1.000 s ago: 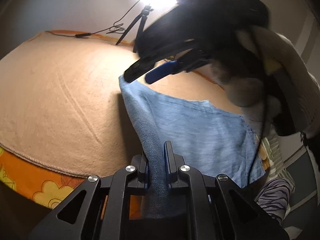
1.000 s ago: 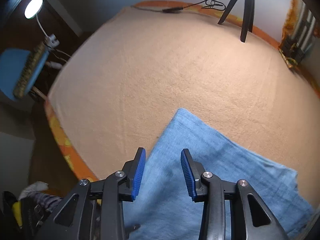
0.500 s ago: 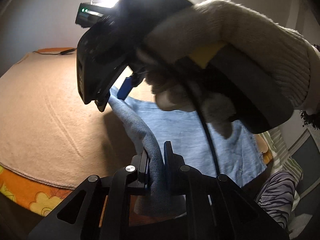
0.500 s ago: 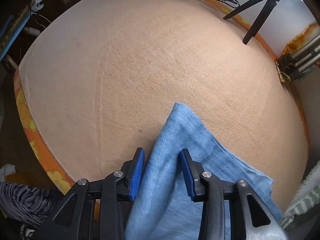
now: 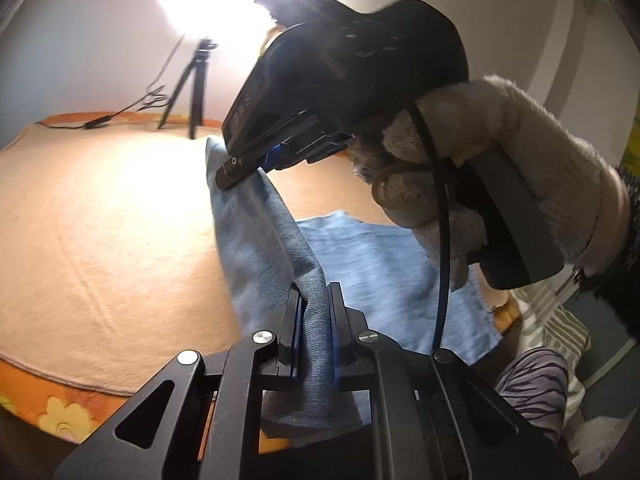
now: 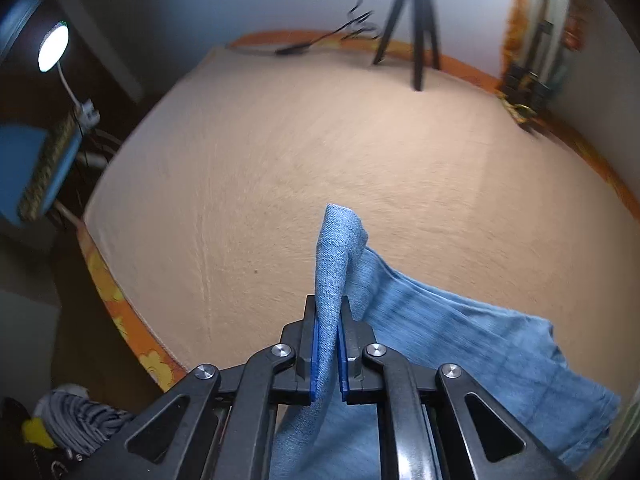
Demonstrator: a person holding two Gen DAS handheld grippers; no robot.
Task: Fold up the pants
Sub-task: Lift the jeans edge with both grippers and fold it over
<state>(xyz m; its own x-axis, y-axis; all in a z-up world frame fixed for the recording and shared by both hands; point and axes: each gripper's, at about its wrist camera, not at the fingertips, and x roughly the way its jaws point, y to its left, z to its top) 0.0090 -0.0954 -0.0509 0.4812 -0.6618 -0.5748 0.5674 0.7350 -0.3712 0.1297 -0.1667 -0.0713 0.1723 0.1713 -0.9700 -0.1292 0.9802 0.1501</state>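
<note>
Black angular arms and blue pads are seen on the left gripper (image 5: 313, 322), silver screws dotted across it. The right gripper (image 6: 329, 354) is built alike, gripped by a fuzzy cream glove (image 5: 532, 168), a black cable trailing down.

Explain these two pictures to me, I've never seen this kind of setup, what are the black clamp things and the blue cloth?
No robot here: a person holds a hand tool with a two-finger gripper in each hand, and each tool carries a wide-angle camera looking along its fingers. One picture comes from the left tool, the other from the right.

The blue cloth is a pair of pants lying on a bed covered by a peach blanket. The left gripper is shut on one part of the pants edge. The right gripper is shut on another part and lifts it off the blanket. In the left picture you also see the person's gloved hand holding the right tool.

At the far side of the bed stands a small black tripod.
</note>
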